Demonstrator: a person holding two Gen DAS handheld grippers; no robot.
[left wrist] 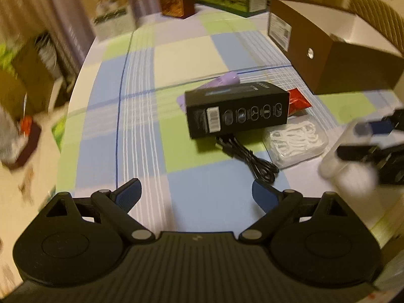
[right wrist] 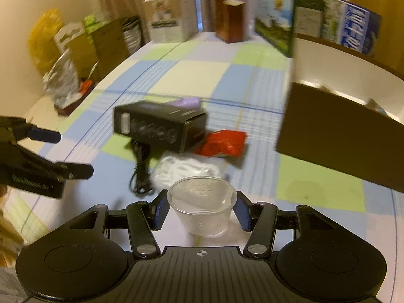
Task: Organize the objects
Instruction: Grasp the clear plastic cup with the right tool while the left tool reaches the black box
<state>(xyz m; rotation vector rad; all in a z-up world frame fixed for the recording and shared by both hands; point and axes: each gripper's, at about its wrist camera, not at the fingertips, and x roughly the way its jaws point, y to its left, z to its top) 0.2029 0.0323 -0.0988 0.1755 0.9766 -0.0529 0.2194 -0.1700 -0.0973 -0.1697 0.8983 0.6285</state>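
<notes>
Both views look forward and down along their own claw over the checked surface (left wrist: 141,116). Both share the black box (left wrist: 237,111) amid the clutter; the left view sits left of the right one, each catching the other's claw at its edge.

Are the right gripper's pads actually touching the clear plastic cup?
Touching. The right wrist view shows the clear plastic cup between both blue pads of the right gripper, rim pressed against each.
</notes>
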